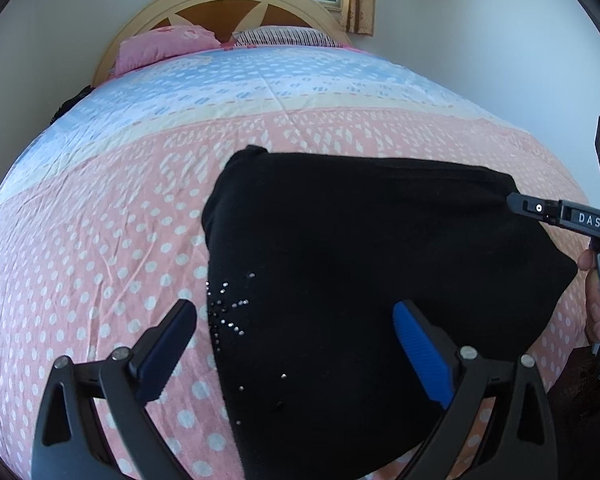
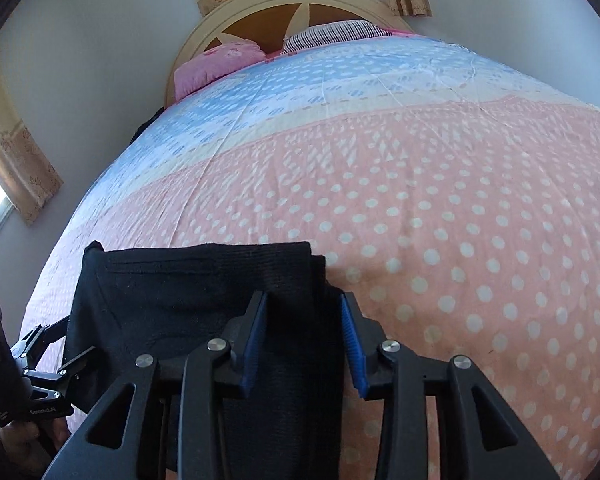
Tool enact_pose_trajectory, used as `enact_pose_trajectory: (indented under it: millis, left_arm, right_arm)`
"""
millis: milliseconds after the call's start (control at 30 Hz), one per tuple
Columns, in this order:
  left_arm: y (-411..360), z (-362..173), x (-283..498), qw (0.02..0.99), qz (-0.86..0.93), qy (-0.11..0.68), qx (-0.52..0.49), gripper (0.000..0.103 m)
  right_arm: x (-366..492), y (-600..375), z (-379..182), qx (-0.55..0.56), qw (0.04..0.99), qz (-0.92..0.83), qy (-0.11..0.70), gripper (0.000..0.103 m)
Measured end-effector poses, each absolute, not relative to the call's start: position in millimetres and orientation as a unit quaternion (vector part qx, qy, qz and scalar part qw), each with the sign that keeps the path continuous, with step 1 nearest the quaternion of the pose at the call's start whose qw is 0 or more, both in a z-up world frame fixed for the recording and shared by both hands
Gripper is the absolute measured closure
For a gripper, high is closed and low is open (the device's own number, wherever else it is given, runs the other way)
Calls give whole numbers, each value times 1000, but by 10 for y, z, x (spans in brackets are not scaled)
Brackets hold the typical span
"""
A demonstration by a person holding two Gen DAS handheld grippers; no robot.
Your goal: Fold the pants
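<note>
Right wrist: right gripper (image 2: 304, 336) narrowed around edge of black pants (image 2: 188, 300), folded on bed (image 2: 440, 208); pad contact unclear. Left gripper (image 1: 296, 344) wide open, empty. Next, probably: clamp, fold over.

The left wrist view looks from just behind the left claw (image 1: 296, 344), angled down along the bed's pink and blue dotted quilt (image 1: 100, 240) toward the rounded cream wooden headboard (image 1: 236, 4); it sits close above the folded black pants (image 1: 360, 260); the right wrist view looks the same way from behind the right claw (image 2: 304, 336), farther right; both share the pants, quilt, headboard and each other's claw at the frame edge.
</note>
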State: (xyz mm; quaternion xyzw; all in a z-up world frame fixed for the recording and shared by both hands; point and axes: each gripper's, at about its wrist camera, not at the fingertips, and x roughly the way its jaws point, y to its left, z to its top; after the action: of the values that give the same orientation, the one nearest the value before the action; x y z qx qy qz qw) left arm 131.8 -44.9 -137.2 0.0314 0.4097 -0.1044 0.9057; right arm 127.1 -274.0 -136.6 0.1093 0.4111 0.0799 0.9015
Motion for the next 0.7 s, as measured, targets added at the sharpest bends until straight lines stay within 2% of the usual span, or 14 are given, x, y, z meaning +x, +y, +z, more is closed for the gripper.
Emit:
enact_pose_trajectory:
  millis: [233,433,533,600,700]
  left_arm:
    - [-489,-1097,1314,917,-114,380,39,2]
    - [-1170,-953,1602,907,-182,364,104,1]
    - [-1509,-1067,1778,890,-211,381,132,1]
    - [-1684,-1160,1863,883,-212,391,148,1]
    - [-1759,-1147,1883,881,-214,397,146,1]
  right_arm:
    - [878,-2727,-1152,99,916,81,380,66]
    - [537,-2752,-1217,122,896,126,407,68]
    - [585,-2782,-1348,130,888,121,423,75]
    - [574,-2792,-1353,130,885,134,426,91]
    - [465,-2758,-1295,102,887,138,428,94]
